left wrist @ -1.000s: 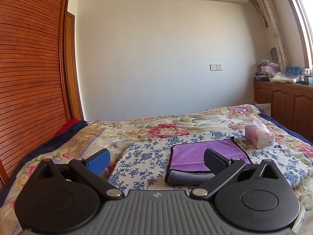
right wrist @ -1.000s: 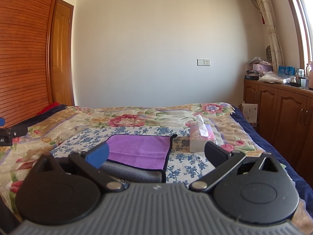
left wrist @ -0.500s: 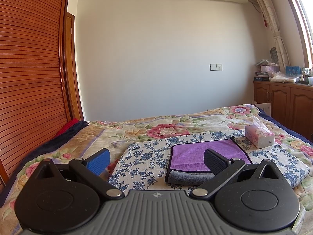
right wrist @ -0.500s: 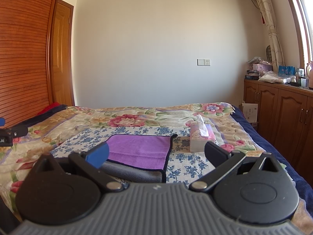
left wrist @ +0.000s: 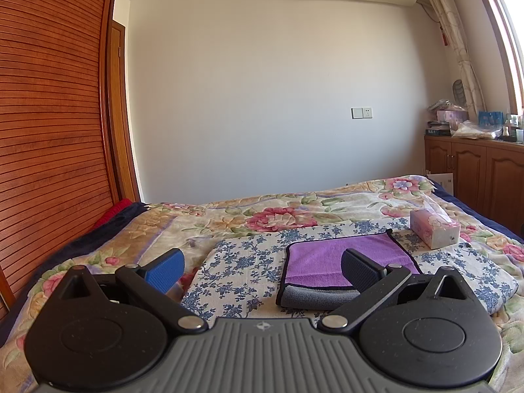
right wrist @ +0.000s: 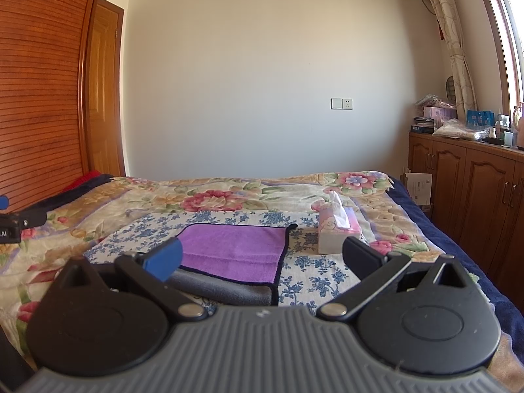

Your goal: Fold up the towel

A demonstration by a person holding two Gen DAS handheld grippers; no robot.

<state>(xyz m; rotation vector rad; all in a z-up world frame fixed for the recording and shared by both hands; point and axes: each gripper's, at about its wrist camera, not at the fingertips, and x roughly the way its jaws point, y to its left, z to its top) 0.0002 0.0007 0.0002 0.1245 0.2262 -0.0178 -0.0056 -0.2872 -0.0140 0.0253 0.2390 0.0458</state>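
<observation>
A purple towel (left wrist: 327,257) with a grey underside and dark edging lies on a blue-flowered cloth (left wrist: 249,262) on the bed, its near edge folded over into a grey strip. It also shows in the right wrist view (right wrist: 235,249). My left gripper (left wrist: 262,270) is open and empty, held above the bed short of the towel, whose left part lies between its fingers. My right gripper (right wrist: 262,258) is open and empty, also short of the towel, whose right part lies between its fingers.
A pink tissue box (left wrist: 434,231) stands on the bed right of the towel, also seen in the right wrist view (right wrist: 337,231). A slatted wooden wardrobe (left wrist: 49,131) is at the left. Wooden cabinets (right wrist: 475,203) line the right wall. The left gripper's body (right wrist: 16,224) shows at the left edge.
</observation>
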